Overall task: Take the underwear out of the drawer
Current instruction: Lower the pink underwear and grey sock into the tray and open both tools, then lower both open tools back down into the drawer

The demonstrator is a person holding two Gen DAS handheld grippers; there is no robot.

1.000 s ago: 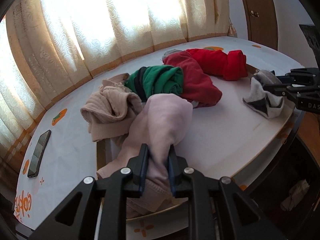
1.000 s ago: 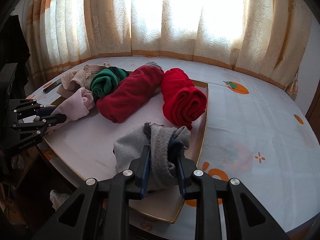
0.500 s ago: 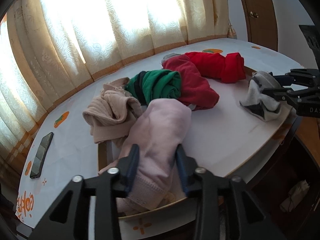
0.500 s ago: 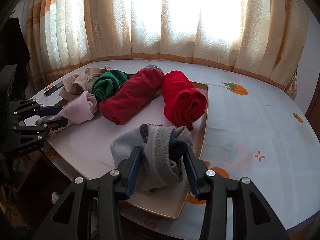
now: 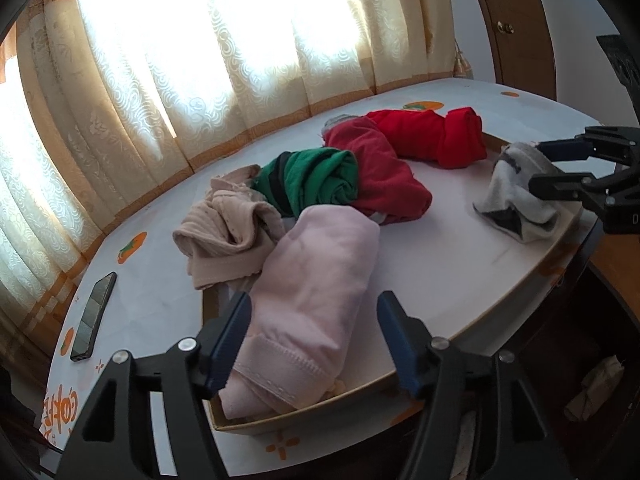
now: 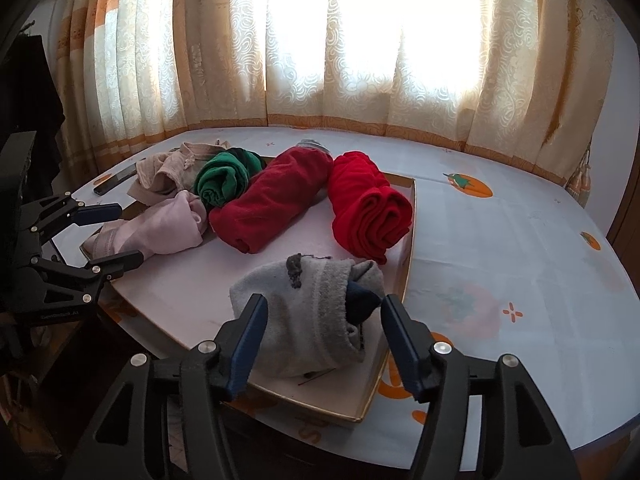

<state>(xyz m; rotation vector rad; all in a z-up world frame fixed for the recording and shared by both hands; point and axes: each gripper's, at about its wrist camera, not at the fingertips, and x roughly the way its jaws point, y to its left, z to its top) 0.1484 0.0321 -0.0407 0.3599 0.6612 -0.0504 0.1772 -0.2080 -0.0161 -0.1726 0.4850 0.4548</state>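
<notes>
A shallow cardboard tray [image 5: 532,276] [image 6: 394,292] lies on the table and holds rolled garments. My left gripper [image 5: 314,328] is open around a pale pink garment [image 5: 316,276] at the tray's near corner; it also shows in the right wrist view [image 6: 120,232]. My right gripper [image 6: 322,326] is open around a grey garment [image 6: 304,312] with a dark blue inside; this garment shows in the left wrist view [image 5: 516,200] too. Both garments rest on the tray.
Green [image 5: 316,180], dark red [image 5: 384,176] and bright red [image 5: 436,136] rolls and a beige garment [image 5: 228,228] lie farther back. A phone [image 5: 93,316] lies on the tablecloth at left. Curtains hang behind. A dark space with cloth [image 5: 596,384] lies below the table edge.
Both grippers were shut on their garments a second ago. Both have opened wide and let go, and the pink and grey garments now rest on the tray.
</notes>
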